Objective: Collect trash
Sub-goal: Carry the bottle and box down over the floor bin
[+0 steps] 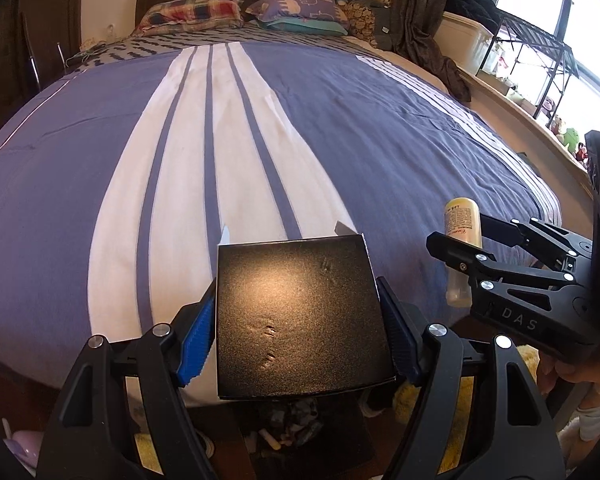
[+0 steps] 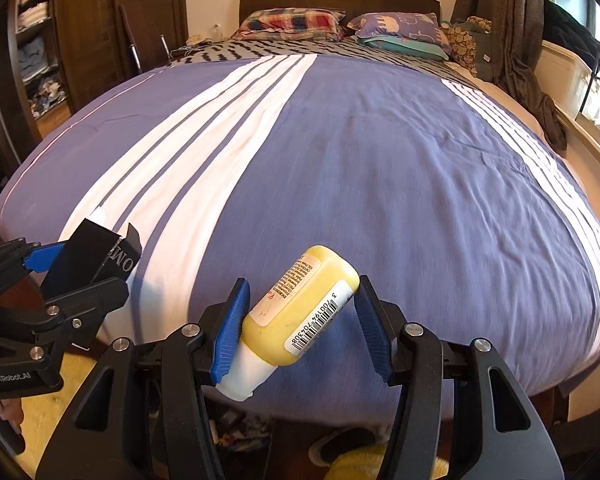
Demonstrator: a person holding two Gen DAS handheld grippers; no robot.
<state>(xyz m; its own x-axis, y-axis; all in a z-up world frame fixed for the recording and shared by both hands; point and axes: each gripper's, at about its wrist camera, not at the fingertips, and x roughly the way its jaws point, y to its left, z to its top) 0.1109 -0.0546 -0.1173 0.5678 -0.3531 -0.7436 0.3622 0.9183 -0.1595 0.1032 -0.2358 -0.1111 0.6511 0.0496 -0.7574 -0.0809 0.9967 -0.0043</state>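
Observation:
My left gripper (image 1: 300,320) is shut on a flat black cardboard box (image 1: 300,316), held over the foot edge of the bed; the box also shows in the right wrist view (image 2: 88,256). My right gripper (image 2: 300,324) is shut on a yellow plastic bottle (image 2: 300,312) with a white cap, tilted cap-down, held over the bed's foot edge. In the left wrist view the right gripper (image 1: 476,248) and bottle (image 1: 462,224) sit to the right. The left gripper (image 2: 80,264) sits at the left in the right wrist view.
A wide bed with a purple and white striped cover (image 1: 260,140) fills both views, pillows (image 1: 196,12) at the headboard. A window ledge with a rack (image 1: 540,60) runs along the right. A wardrobe (image 2: 40,40) stands left. Clutter (image 1: 292,420) lies on the floor below.

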